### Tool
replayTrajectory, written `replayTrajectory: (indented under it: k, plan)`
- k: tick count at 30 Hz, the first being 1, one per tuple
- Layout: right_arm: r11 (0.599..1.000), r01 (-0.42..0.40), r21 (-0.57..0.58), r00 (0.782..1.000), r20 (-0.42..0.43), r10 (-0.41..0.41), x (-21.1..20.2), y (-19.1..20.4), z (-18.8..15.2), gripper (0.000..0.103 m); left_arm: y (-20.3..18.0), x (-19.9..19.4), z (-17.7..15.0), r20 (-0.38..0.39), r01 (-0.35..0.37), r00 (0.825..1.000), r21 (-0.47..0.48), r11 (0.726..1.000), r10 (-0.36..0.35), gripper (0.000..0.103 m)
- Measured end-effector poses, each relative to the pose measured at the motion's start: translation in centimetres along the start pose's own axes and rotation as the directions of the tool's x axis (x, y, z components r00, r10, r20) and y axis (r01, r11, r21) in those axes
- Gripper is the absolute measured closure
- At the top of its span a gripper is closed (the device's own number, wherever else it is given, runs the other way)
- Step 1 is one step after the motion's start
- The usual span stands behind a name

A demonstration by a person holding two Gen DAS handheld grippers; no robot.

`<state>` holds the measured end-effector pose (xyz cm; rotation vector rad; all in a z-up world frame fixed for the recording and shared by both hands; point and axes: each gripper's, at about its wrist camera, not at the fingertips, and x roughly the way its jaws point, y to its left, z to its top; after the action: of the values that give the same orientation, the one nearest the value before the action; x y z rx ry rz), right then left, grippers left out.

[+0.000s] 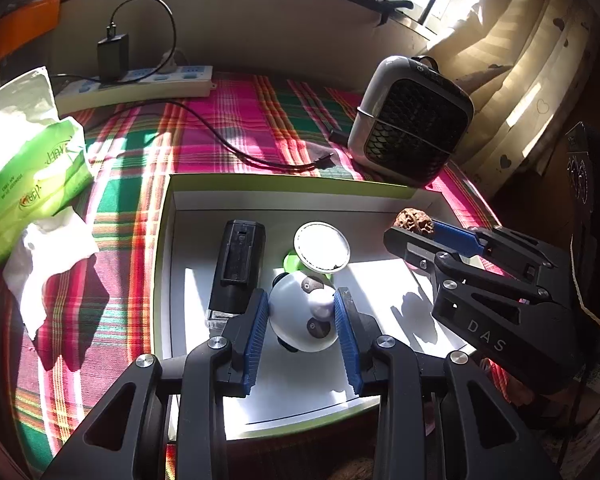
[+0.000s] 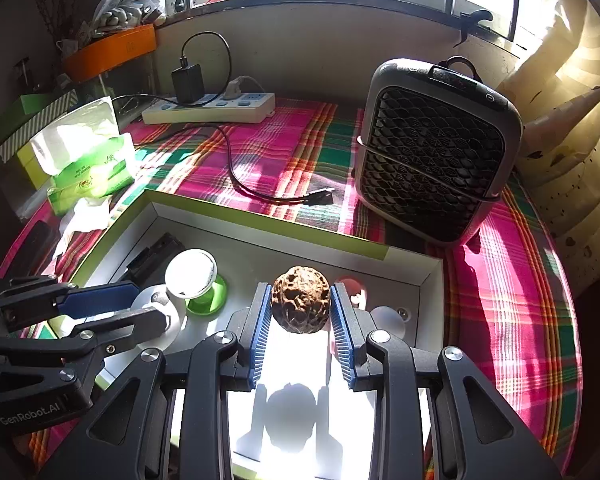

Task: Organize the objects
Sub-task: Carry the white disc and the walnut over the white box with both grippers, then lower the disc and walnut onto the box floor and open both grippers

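At center frame my blue ribbed rubbery pads pinch a rough, pitted brown walnut. At lower left my other pads hold a smooth glossy plastic panda toy. Underneath, a matt white cardboard box sits on woven plaid cloth.

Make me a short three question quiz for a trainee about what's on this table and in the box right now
1. True or false: the right tool is shut on the walnut.
2. Multiple choice: what sits between the left tool's pads? A) a black rectangular device B) a white panda-faced ball C) a tissue pack
3. Fill in: the loose cable end lies on the plaid cloth between the white box and the ____.

Key:
1. True; both pads press its sides above the box floor.
2. B, the panda ball; the black device lies beside it.
3. The fan.
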<state>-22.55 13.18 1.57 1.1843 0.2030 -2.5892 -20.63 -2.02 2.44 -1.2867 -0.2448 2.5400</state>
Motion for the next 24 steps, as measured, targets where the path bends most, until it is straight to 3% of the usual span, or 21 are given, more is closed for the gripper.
replayTrajectory:
  k: [24]
  plan:
    - [0.998,0.003,-0.062,0.999,-0.048,-0.006,2.7,0.9,0.9,0.072,-0.4,1.0,0.4,0.007,-0.033,0.999,0.033,0.999,0.033,0.071]
